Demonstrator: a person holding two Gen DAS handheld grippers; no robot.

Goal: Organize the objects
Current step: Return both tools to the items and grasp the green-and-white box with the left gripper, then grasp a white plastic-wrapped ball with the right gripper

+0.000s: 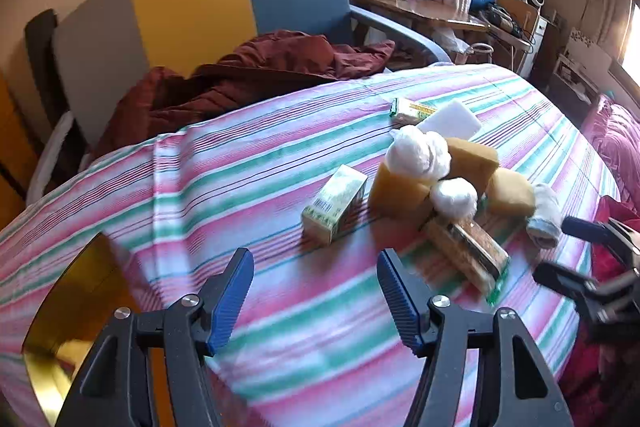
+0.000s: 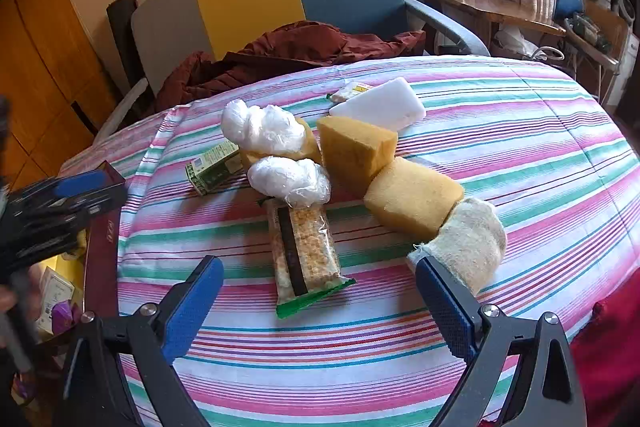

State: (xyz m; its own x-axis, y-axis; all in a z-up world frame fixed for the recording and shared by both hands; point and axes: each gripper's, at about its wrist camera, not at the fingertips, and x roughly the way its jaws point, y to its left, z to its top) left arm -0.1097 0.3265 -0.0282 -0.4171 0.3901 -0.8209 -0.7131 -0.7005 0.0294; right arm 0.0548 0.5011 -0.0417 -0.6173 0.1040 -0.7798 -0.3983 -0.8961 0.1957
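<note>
On the striped bedspread (image 2: 520, 131) lies a pile: three yellow sponges (image 2: 356, 151), two white plastic-wrapped balls (image 2: 288, 179), a white foam block (image 2: 380, 107), a green carton (image 2: 214, 165), a wrapped snack bar (image 2: 304, 259) and a rolled pale cloth (image 2: 472, 243). My right gripper (image 2: 318, 275) is open, with the snack bar's near end showing between its fingers, untouched; the cloth sits against its right finger. My left gripper (image 1: 316, 267) is open and empty, short of the green carton (image 1: 336, 205) and the snack bar (image 1: 464, 251).
A gold-lined box (image 1: 80, 303) sits at the bed's left edge, its dark red side (image 2: 100, 247) below the left gripper (image 2: 60, 195). A maroon garment (image 1: 248, 75) lies on the chair behind. A red cover (image 1: 612, 259) is at the right.
</note>
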